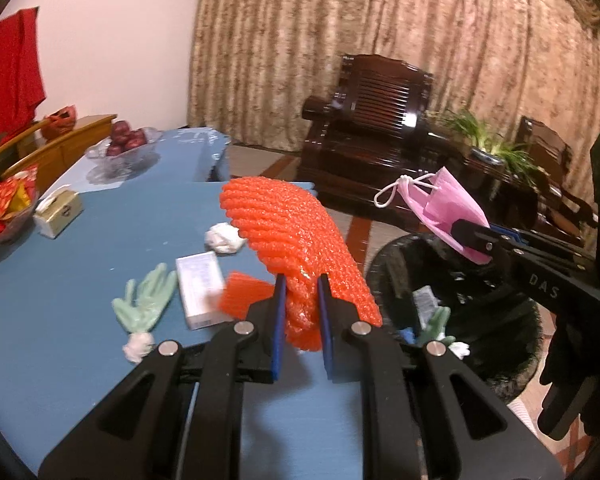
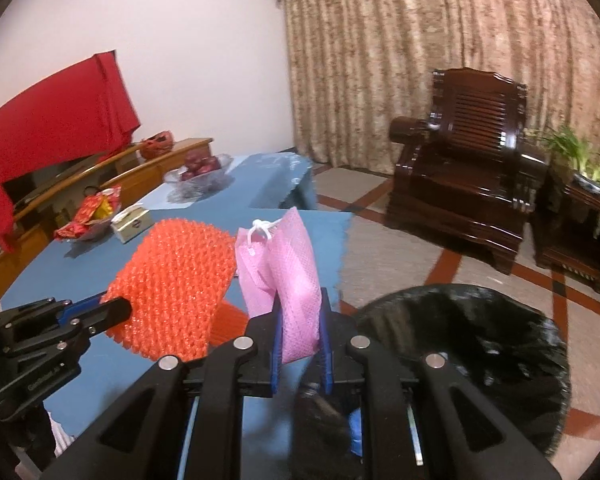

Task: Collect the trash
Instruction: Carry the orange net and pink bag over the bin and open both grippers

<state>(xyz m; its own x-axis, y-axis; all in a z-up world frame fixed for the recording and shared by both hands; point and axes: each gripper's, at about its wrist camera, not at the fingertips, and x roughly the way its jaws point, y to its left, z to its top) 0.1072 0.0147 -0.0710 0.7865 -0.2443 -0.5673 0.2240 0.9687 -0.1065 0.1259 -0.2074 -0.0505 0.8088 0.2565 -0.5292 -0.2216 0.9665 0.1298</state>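
Warm, yellowish indoor light fills both views, bright enough on the wall yet dimmer toward the curtain. Glare streaks the polished armchair. Soft shadows sit under the bowls on the worktop. Fisheye bending curves every edge (dark corners too), and light motion blur smears the bin.

- The left hand-held gripper is matte black plastic, with angular linkage arms joined by round silver pivot pins.
- Its two fingers carry flat blue pads on their inner faces.
- The right hand-held gripper has the same build; white letters "DAS" mark its side.
- A black glove covers the right hand.
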